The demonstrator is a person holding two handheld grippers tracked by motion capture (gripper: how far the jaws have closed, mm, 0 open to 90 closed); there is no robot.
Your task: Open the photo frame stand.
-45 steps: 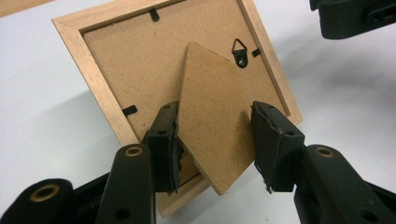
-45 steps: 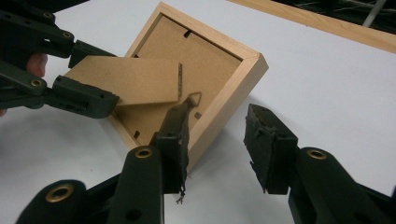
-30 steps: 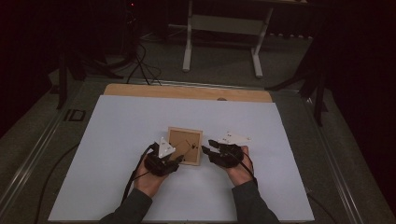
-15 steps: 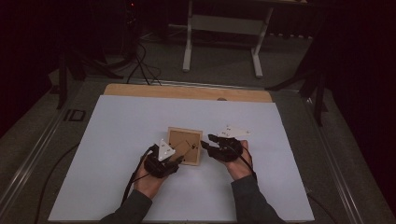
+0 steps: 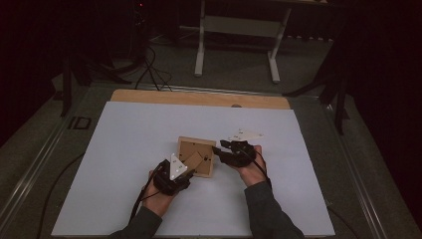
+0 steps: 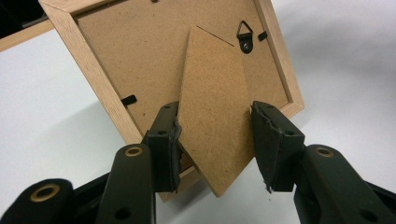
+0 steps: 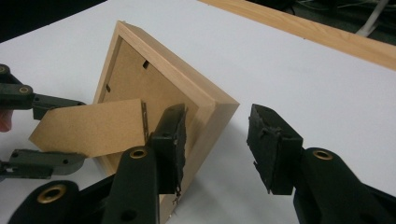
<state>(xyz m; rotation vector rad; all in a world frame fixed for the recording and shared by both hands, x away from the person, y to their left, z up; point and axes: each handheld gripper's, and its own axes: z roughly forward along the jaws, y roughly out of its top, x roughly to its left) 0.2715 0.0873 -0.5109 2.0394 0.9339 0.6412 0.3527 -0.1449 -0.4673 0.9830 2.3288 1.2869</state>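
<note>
- Centrally, in the high view, a wooden frame [image 5: 196,157] is seen lying back-up on the white sheet [image 5: 129,149] that covers the table [image 5: 199,98], between the two grippers.
- The left gripper [image 5: 188,172] is held at the frame's near-left corner, with its grey plate on top and a cable trailing toward the sleeve; the right gripper [image 5: 217,149] is held against the frame's right edge.
- A brown stand flap [image 5: 193,159] is seen raised from the frame's back, pointing toward the left gripper.
- From this height it cannot be told how either pair of jaws stands.

- Next, in the left gripper view, the frame [image 6: 140,60] is seen from its fibreboard back, with a metal hanger [image 6: 244,32] near the top and small black tabs at the edges.
- The flap [image 6: 212,107] is placed between the jaws of the left gripper [image 6: 215,144]; the jaws are apart, the left pad touching the flap's edge and the right pad set just beside the other edge.

- Lastly, in the right gripper view, the frame [image 7: 187,98] is seen tilted, its corner lying between the jaws of the right gripper [image 7: 215,144].
- These jaws are apart: the left one is set over the frame's back, the right one stands clear over the sheet [image 7: 303,79].
- The flap [image 7: 93,128] is seen sticking out leftward, between the far jaws of the left gripper [image 7: 42,130].
</note>
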